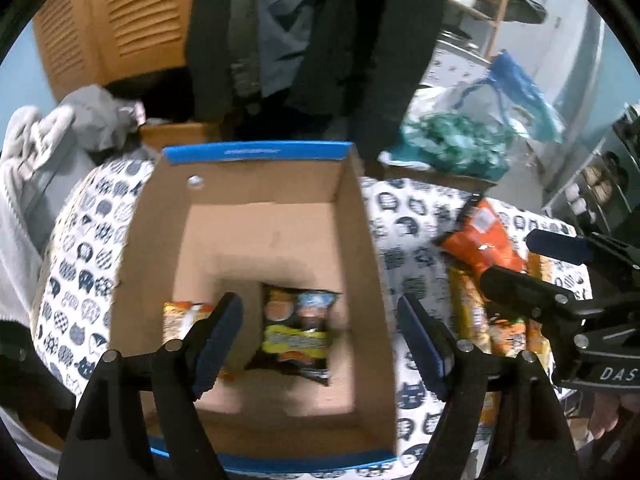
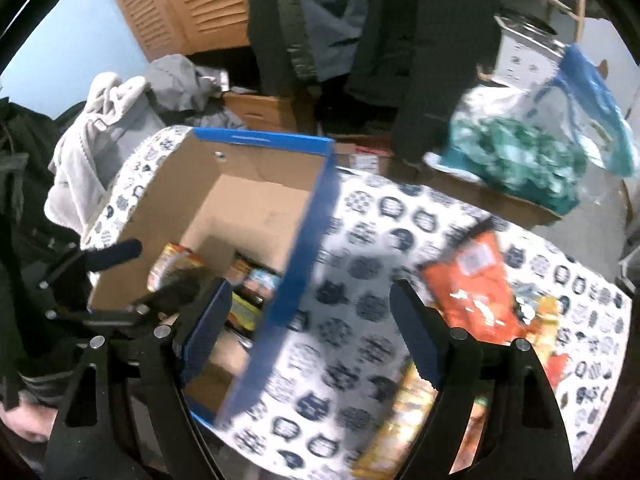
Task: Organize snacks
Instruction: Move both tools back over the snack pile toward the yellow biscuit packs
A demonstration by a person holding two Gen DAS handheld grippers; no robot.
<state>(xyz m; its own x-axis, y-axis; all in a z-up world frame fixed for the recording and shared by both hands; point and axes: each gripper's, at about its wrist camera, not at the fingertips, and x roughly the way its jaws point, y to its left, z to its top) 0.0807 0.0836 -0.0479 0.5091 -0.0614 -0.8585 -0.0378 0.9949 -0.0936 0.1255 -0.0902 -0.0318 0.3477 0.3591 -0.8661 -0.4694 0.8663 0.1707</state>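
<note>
A cardboard box [image 1: 256,184] with blue rims stands on a cat-print cloth [image 1: 404,220]. Inside lie a black-and-yellow snack pack [image 1: 298,330] and an orange-yellow pack [image 1: 182,316]. My left gripper [image 1: 320,340] is open and empty above the box's near half. An orange snack bag [image 1: 480,240] and several yellow-orange packs [image 1: 472,312] lie on the cloth to the right. My right gripper [image 2: 310,332] is open and empty above the cloth, between the box [image 2: 316,216] and the orange bag [image 2: 472,288]; it also shows in the left wrist view [image 1: 536,264].
Dark coats [image 1: 320,32] hang behind the table. Grey clothes [image 1: 48,140] are piled at the left. A clear bag with teal contents [image 1: 460,140] sits on a cardboard box at the back right. A louvred wooden door [image 1: 120,12] stands behind.
</note>
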